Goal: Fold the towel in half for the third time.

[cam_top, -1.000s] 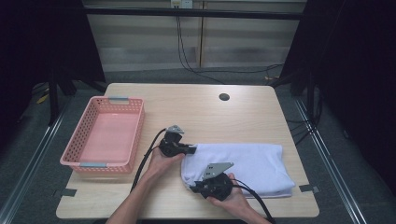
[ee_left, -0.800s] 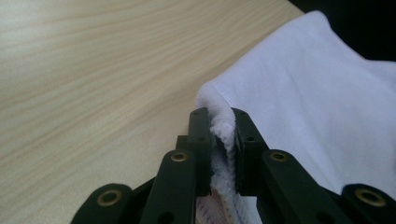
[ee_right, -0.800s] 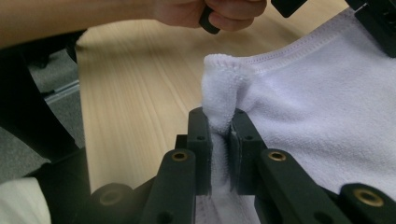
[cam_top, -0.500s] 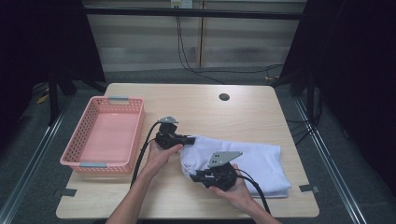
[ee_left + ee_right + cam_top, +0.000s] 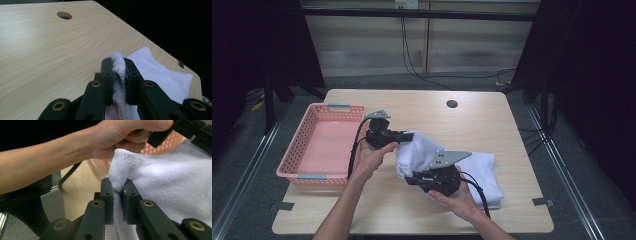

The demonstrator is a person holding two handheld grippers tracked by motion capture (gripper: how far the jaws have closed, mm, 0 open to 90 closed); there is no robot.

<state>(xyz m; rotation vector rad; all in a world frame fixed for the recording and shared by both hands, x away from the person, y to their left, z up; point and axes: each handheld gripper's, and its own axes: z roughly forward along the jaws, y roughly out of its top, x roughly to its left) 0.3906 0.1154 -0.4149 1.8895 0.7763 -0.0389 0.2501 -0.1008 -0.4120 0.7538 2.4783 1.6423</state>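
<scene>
nearest the person, the right gripper (image 5: 416, 178) had its jaws clamped on a fold of the white towel (image 5: 477, 172), the terry edge pinched tight between the pads in the right gripper view (image 5: 117, 191). just beyond it, the left gripper (image 5: 404, 136) gripped another edge of the same towel (image 5: 119, 67), jaws narrow with the cloth squeezed between them. the towel's left part hung lifted between the two grippers, while its right part lay on the wooden table (image 5: 482, 120). to the left sat a pink basket (image 5: 294, 155), well apart from the towel. farther back, a round hole (image 5: 452, 104) marked the tabletop.
</scene>
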